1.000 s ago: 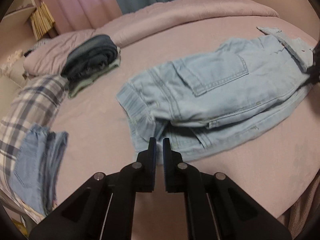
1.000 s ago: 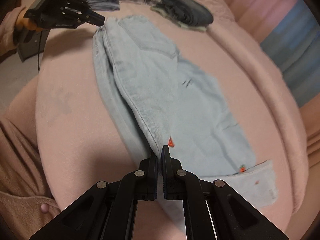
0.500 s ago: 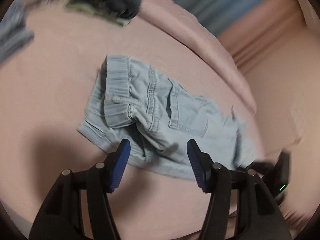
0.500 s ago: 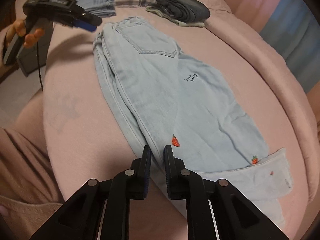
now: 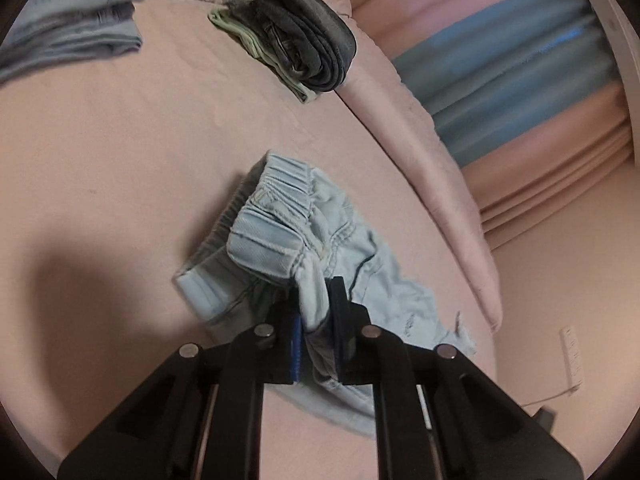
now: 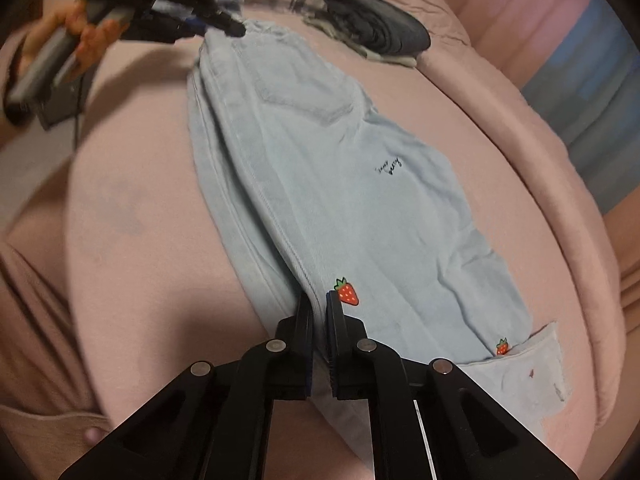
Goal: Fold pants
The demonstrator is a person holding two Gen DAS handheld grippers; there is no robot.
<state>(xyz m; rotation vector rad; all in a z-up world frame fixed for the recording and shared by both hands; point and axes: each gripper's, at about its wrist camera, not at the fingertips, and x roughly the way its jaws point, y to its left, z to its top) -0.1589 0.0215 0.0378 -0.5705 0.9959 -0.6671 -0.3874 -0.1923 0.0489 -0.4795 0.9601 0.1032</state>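
Rolled over since the earlier frame, left gripper point(image 5: 316, 312) jaws just closed, pinching the waistband of the pants point(image 6: 340, 184) lying lengthwise on the bed point(image 6: 132, 208), right gripper point(image 6: 319, 322) jaws pinching the leg seam; soft, light denim, likely to sag, best held at both ends.

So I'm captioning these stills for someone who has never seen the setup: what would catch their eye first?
Probably the light blue jeans stretched along the pink bed, with red strawberry motifs near the leg end. Each gripper pinches them: the left gripper at the elastic waistband, the right gripper on the leg's edge. A folded dark pair sits near the bed's far side.
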